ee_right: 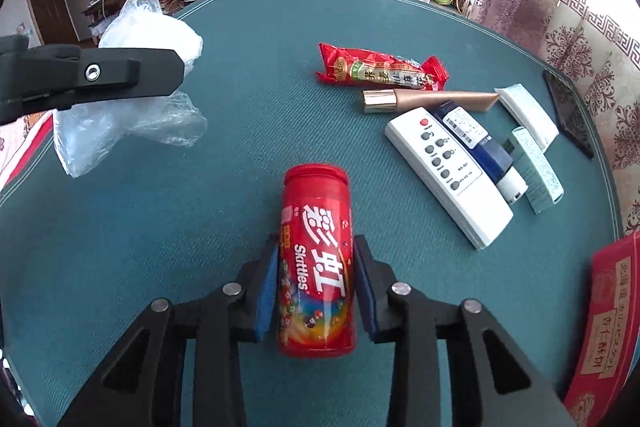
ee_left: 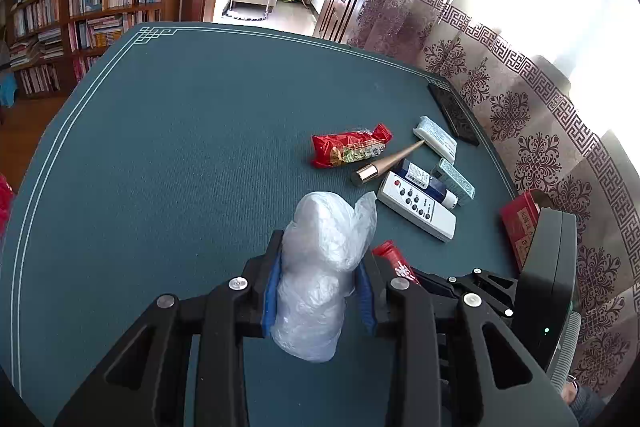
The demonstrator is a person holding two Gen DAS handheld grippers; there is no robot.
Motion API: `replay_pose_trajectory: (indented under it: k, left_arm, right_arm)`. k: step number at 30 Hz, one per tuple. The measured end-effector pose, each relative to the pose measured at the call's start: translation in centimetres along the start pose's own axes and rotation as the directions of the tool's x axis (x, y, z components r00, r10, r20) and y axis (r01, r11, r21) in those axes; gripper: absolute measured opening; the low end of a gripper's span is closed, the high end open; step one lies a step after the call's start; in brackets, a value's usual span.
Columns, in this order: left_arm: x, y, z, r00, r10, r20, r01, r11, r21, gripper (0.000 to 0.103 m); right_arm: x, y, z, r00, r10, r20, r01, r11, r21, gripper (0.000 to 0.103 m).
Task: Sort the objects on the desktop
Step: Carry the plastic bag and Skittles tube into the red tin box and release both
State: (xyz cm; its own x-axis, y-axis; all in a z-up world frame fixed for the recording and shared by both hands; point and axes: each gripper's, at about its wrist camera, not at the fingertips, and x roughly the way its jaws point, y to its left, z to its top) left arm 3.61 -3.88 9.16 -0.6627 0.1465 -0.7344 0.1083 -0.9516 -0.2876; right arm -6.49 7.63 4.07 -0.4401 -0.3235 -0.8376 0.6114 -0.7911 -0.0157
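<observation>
While the left gripper pinches a light, crushable plastic bag above the table, the right gripper clamps the rigid, slippery Skittles canister mid-body, near edge; a sound hold.

Surfaces on your table
Woven matt mat; glossy plastic Skittles tube; crinkled clear plastic bag (translucent).

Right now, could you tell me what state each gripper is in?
Left gripper: closed on the plastic bag.
Right gripper: closed on the Skittles tube.
</observation>
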Motion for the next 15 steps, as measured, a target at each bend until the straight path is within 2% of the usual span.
replay_pose_trajectory:
  k: [4, 8, 12, 15]
  left_arm:
    - [-1.2, -1.6, -0.7, 1.0, -0.021, 0.014, 0.021, 0.999, 0.033, 0.035]
    - [-2.2, -4.5, -1.3, 0.998, -0.06, 0.022, 0.058, 0.995, 0.083, 0.035]
    - [-3.6, -9.0, -1.9, 0.993, -0.115, 0.037, 0.108, 0.981, 0.164, 0.035]
    - [-4.7, -13.0, -2.5, 0.987, -0.156, 0.046, 0.141, 0.962, 0.233, 0.035]
  right_arm:
    - [-2.9, -2.4, -1.5, 0.997, -0.01, 0.079, -0.001, 0.99, 0.138, 0.038]
    - [-7.9, -5.3, -4.5, 0.974, -0.125, 0.187, 0.077, 0.966, 0.246, 0.038]
    - [-14.1, -8.7, -8.1, 0.916, -0.31, 0.255, 0.205, 0.908, 0.366, 0.038]
    - [-17.7, -11.3, -10.4, 0.868, -0.419, 0.266, 0.275, 0.852, 0.446, 0.038]
